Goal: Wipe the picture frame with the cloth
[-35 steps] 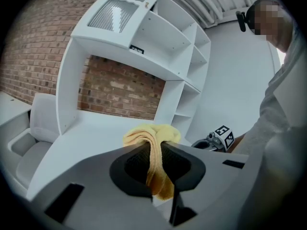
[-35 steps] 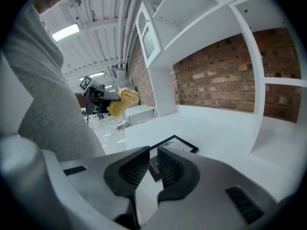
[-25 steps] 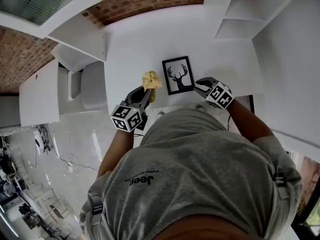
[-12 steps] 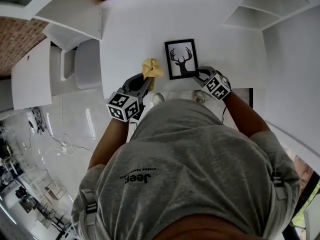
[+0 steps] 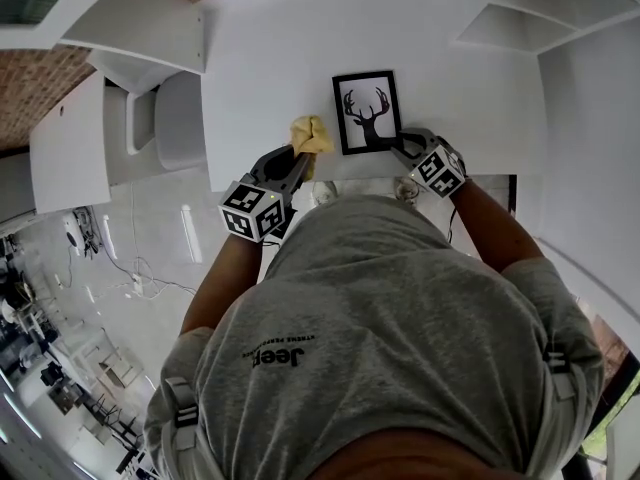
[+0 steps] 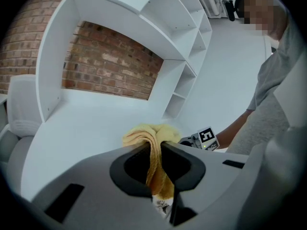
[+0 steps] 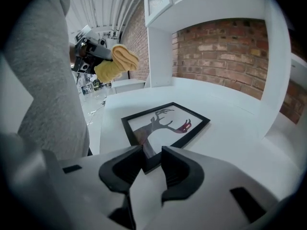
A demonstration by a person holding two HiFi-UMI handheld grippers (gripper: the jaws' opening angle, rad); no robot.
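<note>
A black picture frame (image 5: 366, 111) with a stag silhouette lies on the white desk (image 5: 262, 58). In the right gripper view the frame (image 7: 165, 123) lies flat, with its near corner between the jaws of my right gripper (image 7: 152, 153). Those jaws have just been opening and stand open around that corner. In the head view my right gripper (image 5: 402, 146) sits at the frame's near right corner. My left gripper (image 5: 298, 156) hovers left of the frame, shut on a bunched yellow cloth (image 5: 310, 133). The cloth (image 6: 152, 137) bulges out past the tips of the left gripper (image 6: 156, 148).
A white chair (image 5: 172, 118) stands at the desk's left end. White shelving (image 5: 520, 13) rises at the back right against a brick wall (image 7: 225, 47). The person's torso fills the near side of the head view.
Both grippers have sunk toward the desk. The right one stays at the frame's near corner, and the cloth remains in the left gripper.
</note>
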